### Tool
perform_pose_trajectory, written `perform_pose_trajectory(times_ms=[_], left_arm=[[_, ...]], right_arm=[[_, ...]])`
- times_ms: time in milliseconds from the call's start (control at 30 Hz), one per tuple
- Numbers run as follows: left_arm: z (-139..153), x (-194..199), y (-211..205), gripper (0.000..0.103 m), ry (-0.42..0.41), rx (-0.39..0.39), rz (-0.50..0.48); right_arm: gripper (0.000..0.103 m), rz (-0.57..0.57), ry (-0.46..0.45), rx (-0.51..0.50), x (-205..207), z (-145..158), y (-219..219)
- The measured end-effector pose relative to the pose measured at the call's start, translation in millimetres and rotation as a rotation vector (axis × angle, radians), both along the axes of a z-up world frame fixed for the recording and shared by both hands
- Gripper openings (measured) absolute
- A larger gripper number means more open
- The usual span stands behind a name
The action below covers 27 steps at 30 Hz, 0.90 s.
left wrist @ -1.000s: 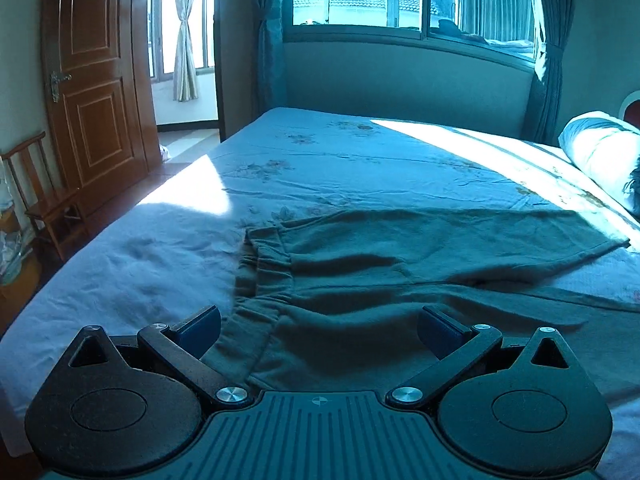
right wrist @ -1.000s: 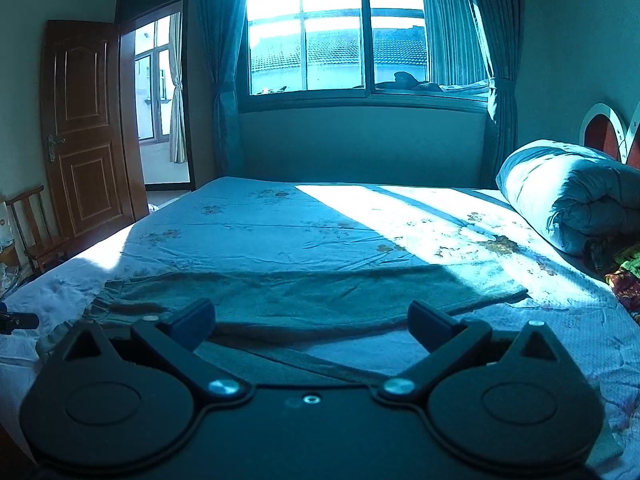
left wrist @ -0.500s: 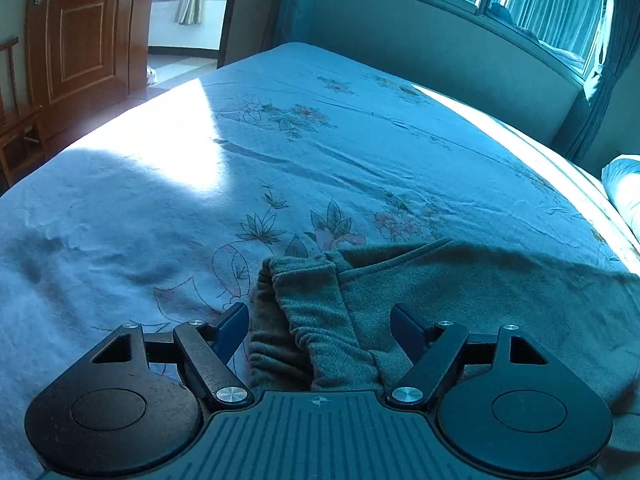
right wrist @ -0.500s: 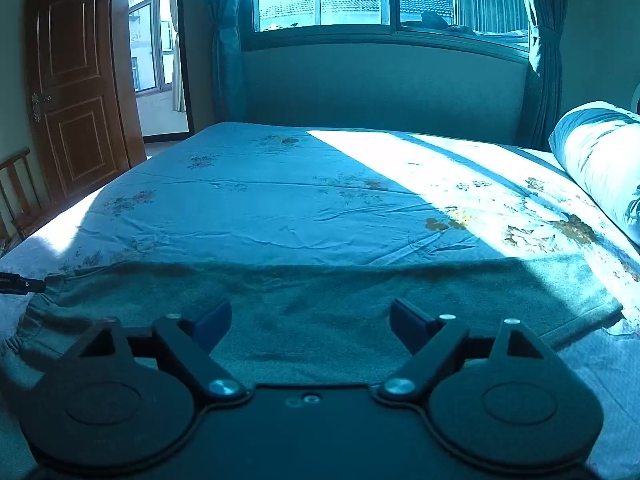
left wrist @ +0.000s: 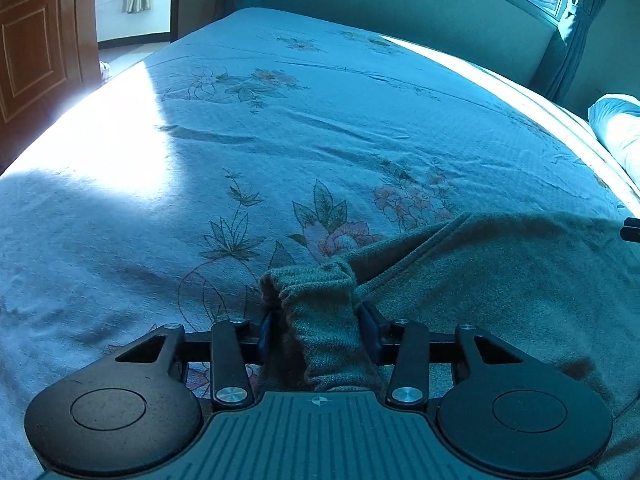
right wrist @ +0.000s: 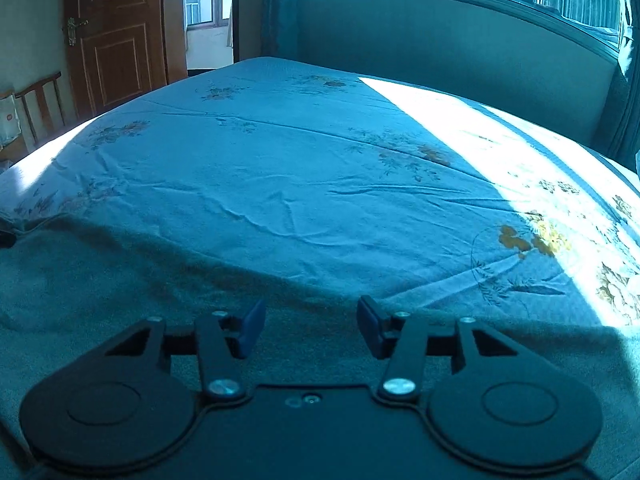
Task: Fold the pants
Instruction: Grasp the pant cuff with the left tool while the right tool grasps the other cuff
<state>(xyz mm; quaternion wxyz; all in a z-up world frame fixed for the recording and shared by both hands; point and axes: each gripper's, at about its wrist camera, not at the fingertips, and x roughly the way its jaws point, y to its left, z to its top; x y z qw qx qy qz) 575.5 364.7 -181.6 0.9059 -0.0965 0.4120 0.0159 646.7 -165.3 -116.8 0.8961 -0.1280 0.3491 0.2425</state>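
Note:
Grey-green pants (left wrist: 500, 280) lie spread on the bed. My left gripper (left wrist: 318, 330) is shut on the bunched elastic waistband (left wrist: 316, 292), which fills the space between its blue pads. In the right wrist view the pants (right wrist: 100, 280) cover the near part of the bed. My right gripper (right wrist: 310, 326) sits low over the trouser fabric near its far edge, its fingers partly closed with a gap between them and cloth lying under that gap. I cannot tell whether it pinches the cloth.
The bed has a light blue floral sheet (left wrist: 320, 120). A rolled quilt (left wrist: 616, 128) lies at the right. A brown door (right wrist: 116, 40) and a wooden chair (right wrist: 40, 108) stand at the left. A window wall (right wrist: 460, 48) runs behind the bed.
My left gripper moved down and closed on the waistband. My right gripper dropped lower over the pants and its fingers narrowed.

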Motion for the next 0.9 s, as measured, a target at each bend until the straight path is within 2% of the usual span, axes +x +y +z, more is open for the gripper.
perform_pose_trajectory(times_ms=[133,233,300,333,367,400,467,533,667,800,900], left_arm=[[-3.0,1.6,4.8,0.05,-0.001,-0.016,-0.021],[-8.7,2.3,3.8,0.051,-0.009,-0.003,-0.022],[-9.2,1.5,0.6,0.051,-0.02,0.013,-0.024],[-8.7,1.1,0.6,0.05,-0.022,0.015,-0.027],[-8.3,0.6,1.5,0.049,-0.022,0.01,-0.028],[-8.0,0.3,3.0,0.049,-0.021,0.001,-0.029],[-7.2,-0.2,4.1,0.047,-0.023,-0.004,-0.033],[-5.5,-1.1,3.3,0.042,-0.031,-0.004,-0.041],[4.5,-8.6,0.1,0.028,-0.068,-0.007,-0.053],[31.1,-25.2,0.4,0.026,-0.15,-0.021,-0.081],[56.7,-47.6,-0.3,0.024,-0.246,-0.035,-0.119]], right_arm=[[0.045,0.047,0.04,-0.067,18.8,-8.9,-5.6],[0.059,0.067,0.049,-0.093,32.2,-16.4,-6.8],[0.06,0.082,0.089,-0.089,39.1,-20.9,-6.7],[0.057,0.089,0.105,-0.086,41.8,-21.1,-6.4],[0.045,0.106,0.126,-0.076,43.9,-20.4,-6.1],[0.039,0.119,0.135,-0.068,44.2,-19.4,-5.1],[0.01,0.143,0.142,-0.078,41.4,-17.4,-0.5],[0.0,0.141,0.139,-0.067,39.3,-13.1,-0.8],[0.0,0.133,0.089,-0.028,21.0,7.1,-9.6],[0.0,0.147,0.053,0.008,-11.4,42.2,-22.8],[0.0,0.162,0.019,0.016,-47.8,66.7,-32.2]])
